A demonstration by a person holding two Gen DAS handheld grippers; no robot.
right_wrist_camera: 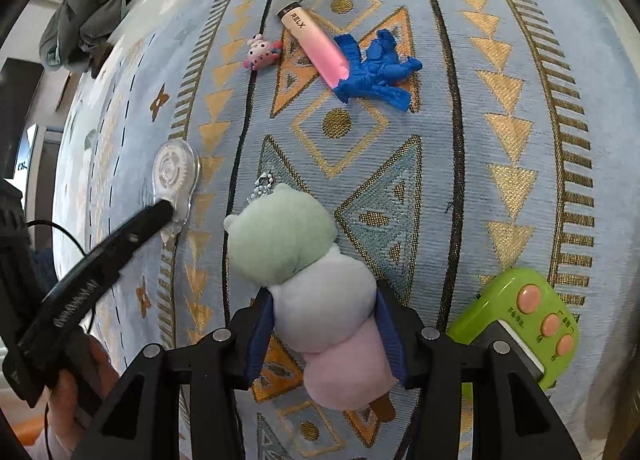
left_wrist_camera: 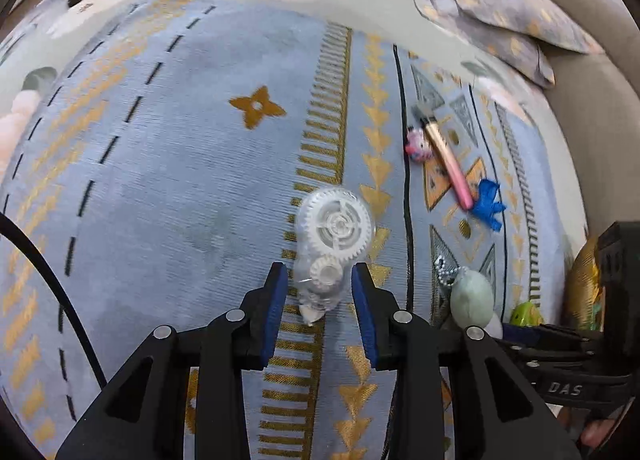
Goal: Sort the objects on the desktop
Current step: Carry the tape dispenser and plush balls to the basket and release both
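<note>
tape dispenser — clear glossy plastic | plush toy — soft matt (fuzzy) | cloth woven

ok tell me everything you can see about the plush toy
The plush toy is a soft, fuzzy bear-shaped popsicle: mint-green head with small ears, white middle, pink bottom, and a tan stick at the end. A silver ball chain hangs from its head. It lies flat on the patterned cloth, its white-and-pink part between the right gripper's blue pads, which press its sides.
</note>
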